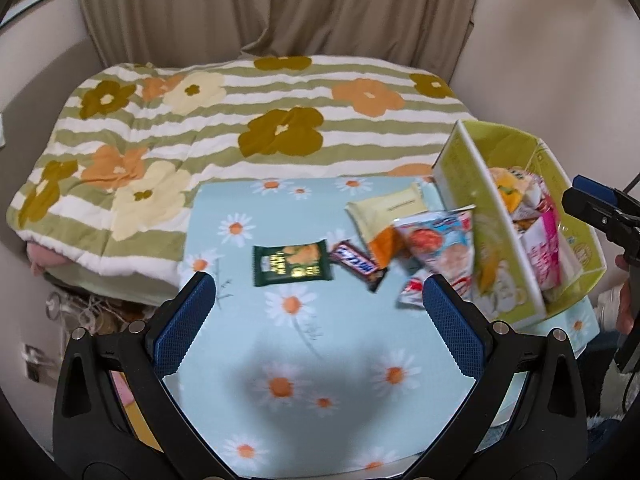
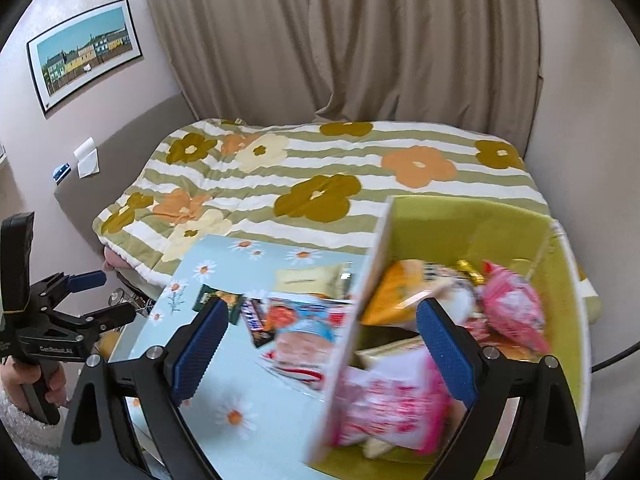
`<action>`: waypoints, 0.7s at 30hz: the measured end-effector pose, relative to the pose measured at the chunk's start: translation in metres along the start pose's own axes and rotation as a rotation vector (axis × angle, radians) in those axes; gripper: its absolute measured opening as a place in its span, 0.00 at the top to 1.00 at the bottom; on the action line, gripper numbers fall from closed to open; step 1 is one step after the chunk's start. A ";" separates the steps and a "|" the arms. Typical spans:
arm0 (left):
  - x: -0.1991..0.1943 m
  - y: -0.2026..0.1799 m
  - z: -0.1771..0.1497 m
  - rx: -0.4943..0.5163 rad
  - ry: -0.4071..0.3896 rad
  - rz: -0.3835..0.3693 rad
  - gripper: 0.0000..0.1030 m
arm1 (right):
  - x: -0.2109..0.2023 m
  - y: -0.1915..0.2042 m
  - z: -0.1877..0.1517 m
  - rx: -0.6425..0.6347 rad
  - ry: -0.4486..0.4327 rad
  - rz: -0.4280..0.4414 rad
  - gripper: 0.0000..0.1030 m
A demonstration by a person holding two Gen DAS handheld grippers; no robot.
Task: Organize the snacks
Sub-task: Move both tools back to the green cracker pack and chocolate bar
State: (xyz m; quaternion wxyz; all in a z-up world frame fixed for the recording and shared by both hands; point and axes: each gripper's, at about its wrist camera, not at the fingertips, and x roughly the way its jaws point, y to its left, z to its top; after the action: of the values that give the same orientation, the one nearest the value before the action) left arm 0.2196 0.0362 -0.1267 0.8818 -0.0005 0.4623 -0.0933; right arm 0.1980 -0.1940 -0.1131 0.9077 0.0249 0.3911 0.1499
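Left wrist view: left claw (image 1: 318,316) spread wide, empty, above the worktop (image 1: 240,344). Loose snacks ahead: dark green packet (image 1: 291,265), chocolate bar (image 1: 359,265) beside it, long axis slanting toward the green box (image 1: 460,160) at the right edge.

Right wrist view: right claw (image 2: 322,344) apart, straddling the box wall (image 2: 360,312); nearer the box, left nearer the packet.

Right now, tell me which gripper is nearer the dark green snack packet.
Left. The left gripper hovers open just short of the dark green snack packet; the right gripper straddles the green box's wall, farther off.
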 end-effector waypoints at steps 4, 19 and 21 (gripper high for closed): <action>0.012 0.025 0.005 0.040 0.023 -0.024 0.01 | 0.024 0.033 0.002 -0.008 0.024 0.000 0.09; 0.097 0.064 0.023 0.384 0.140 -0.215 0.01 | 0.102 0.084 -0.022 0.121 0.111 -0.064 0.09; 0.111 0.059 0.023 0.458 0.158 -0.249 0.01 | 0.109 0.087 -0.027 0.109 0.108 -0.066 0.09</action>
State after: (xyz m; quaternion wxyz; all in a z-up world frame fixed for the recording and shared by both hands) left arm 0.3091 0.0738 -0.2093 0.8019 0.1494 0.4928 -0.3029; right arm 0.2276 -0.0812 -0.1946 0.8871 0.0531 0.4475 0.0994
